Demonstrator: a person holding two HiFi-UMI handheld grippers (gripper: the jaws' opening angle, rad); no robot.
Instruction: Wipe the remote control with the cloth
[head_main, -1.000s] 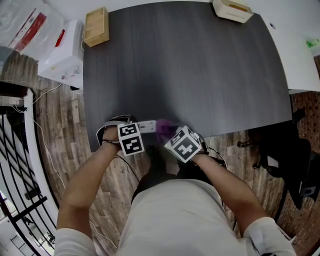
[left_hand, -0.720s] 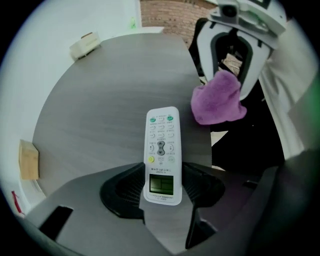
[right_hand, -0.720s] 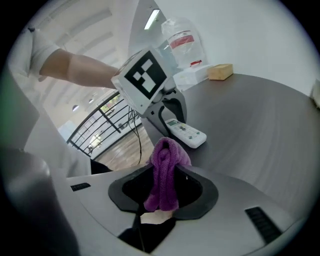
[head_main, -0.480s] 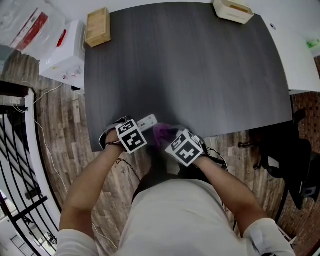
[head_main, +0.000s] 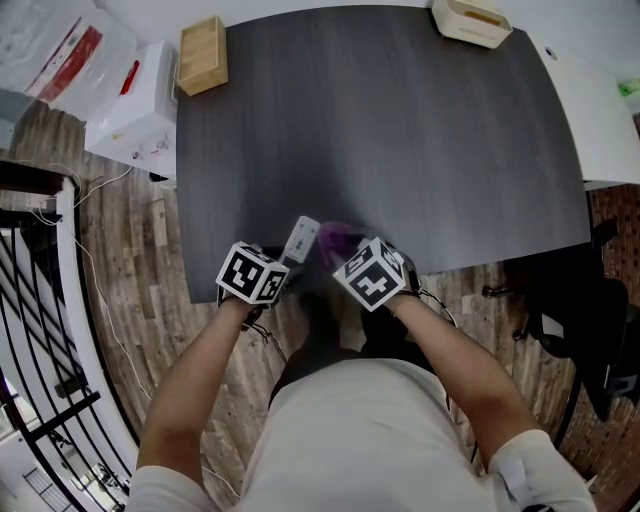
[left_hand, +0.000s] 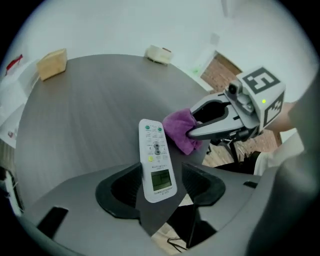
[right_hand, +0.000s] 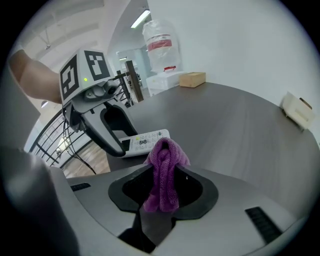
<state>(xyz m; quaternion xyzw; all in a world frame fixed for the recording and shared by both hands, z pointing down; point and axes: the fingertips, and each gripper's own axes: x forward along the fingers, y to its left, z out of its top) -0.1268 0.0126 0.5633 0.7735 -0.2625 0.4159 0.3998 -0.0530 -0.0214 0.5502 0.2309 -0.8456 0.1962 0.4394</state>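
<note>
Remote control (left_hand: 156, 155), 1 only, pinched by left tongs (left_hand: 160, 181); 1 purple cloth (right_hand: 165, 172) pinched by right tongs (right_hand: 162, 190).

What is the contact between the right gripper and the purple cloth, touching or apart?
Touching. The right gripper view shows the purple cloth pinched between the shut jaws of the right gripper, with its folds bulging out beyond them.

Free table (head_main: 400, 130) centre, far-edge wooden box (head_main: 202, 55), tray (head_main: 470, 22)
</note>
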